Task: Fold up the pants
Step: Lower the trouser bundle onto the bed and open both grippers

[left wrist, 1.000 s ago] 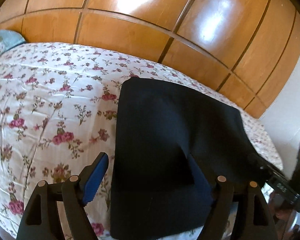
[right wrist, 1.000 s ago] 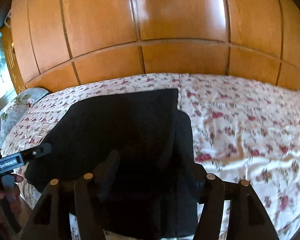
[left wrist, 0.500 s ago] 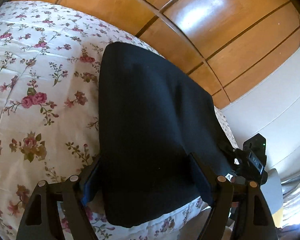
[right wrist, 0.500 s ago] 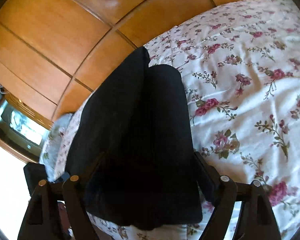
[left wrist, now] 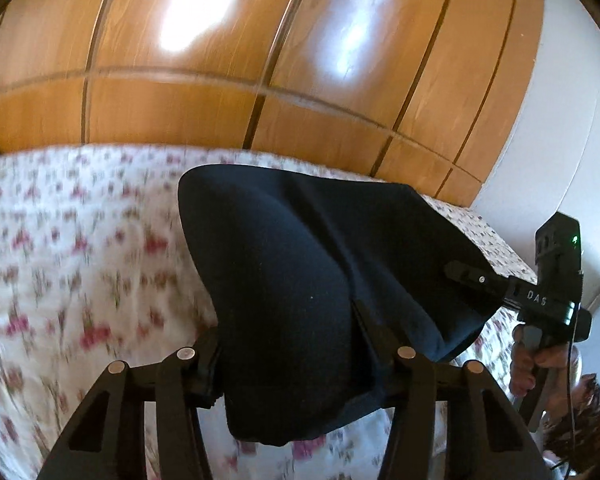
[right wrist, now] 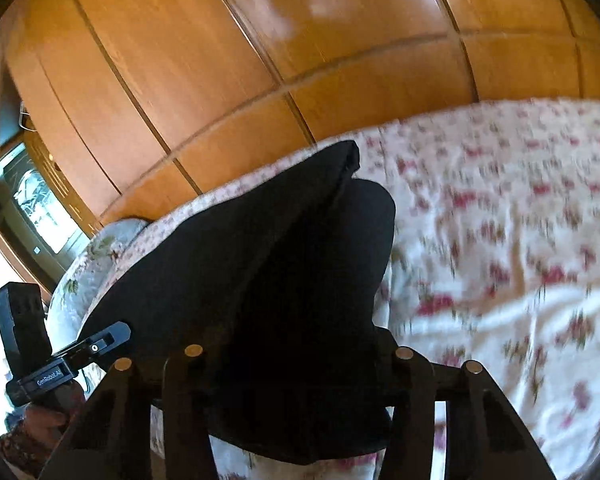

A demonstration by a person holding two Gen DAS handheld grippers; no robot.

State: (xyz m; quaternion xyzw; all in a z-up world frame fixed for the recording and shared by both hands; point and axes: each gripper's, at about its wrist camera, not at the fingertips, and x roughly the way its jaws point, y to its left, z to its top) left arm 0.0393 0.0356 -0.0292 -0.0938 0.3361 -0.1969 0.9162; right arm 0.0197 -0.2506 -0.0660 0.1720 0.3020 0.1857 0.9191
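Two grippers, left gripper (left wrist: 296,364) and right gripper (right wrist: 296,360), each clamp a near corner of the pants (left wrist: 300,272), lifted over the bed (left wrist: 80,260). Soft, limp, light cloth; grip folded edges.

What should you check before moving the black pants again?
1. Left tongs pinching the black pants: ok.
2. Right tongs pinching them too: ok.
3. Cloth raised between both tongs, above the flowery bedspread: ok.
4. Far end resting on the bed: ok.
5. Pants legs lined up evenly: cannot tell, the picture is blurry.
6. Bedspread beside the pants free for laying them down: ok.
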